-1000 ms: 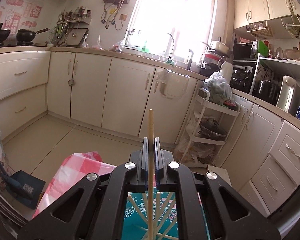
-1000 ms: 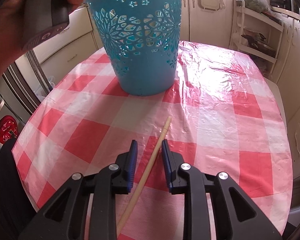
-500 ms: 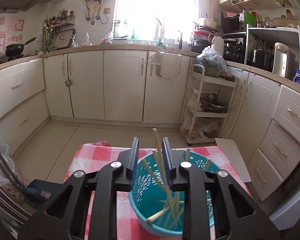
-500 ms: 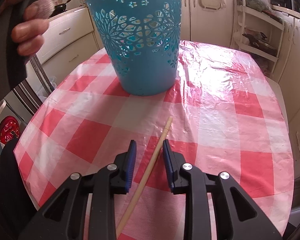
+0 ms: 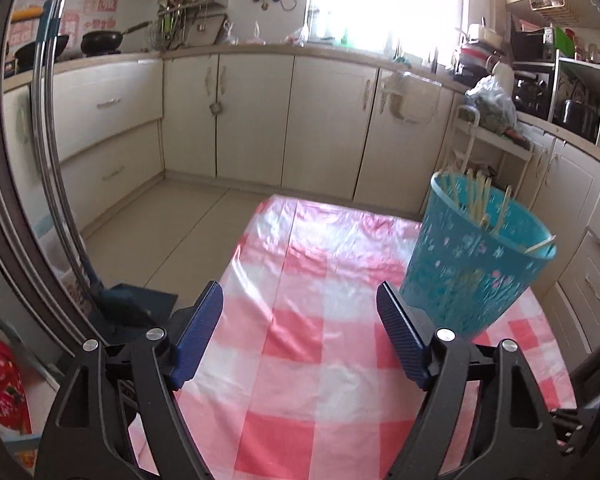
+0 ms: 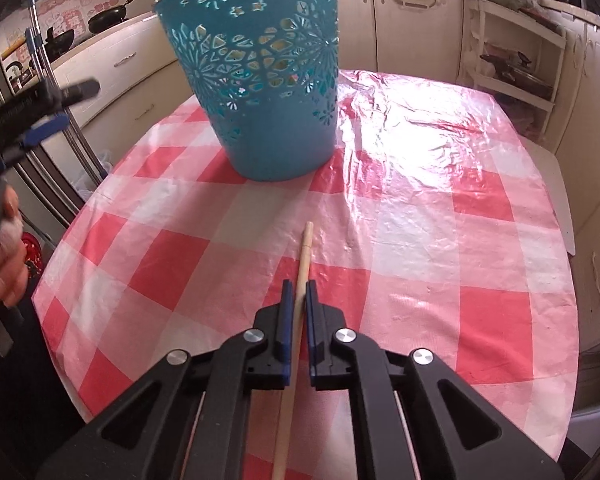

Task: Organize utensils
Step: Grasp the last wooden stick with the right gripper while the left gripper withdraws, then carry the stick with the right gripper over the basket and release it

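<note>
A teal cut-out basket point(image 5: 474, 264) stands on the red-and-white checked tablecloth point(image 5: 320, 292) with several wooden chopsticks point(image 5: 478, 202) leaning inside. My left gripper point(image 5: 300, 316) is wide open and empty, to the left of the basket. In the right wrist view the basket point(image 6: 260, 80) stands at the far middle of the table. My right gripper point(image 6: 299, 304) is shut on a wooden chopstick point(image 6: 304, 252) that lies along the cloth point(image 6: 440, 208) in front of the basket. The left gripper point(image 6: 40, 120) shows at the left edge.
Cream kitchen cabinets point(image 5: 256, 116) run along the back wall. A white wheeled rack point(image 6: 512, 64) stands behind the table on the right. A dustpan point(image 5: 128, 304) lies on the floor at the left. The table edge point(image 6: 72, 232) curves close on the left.
My left gripper let its chopstick fall into the basket, opened wide and moved left and back. My right gripper closed on the chopstick lying on the cloth.
</note>
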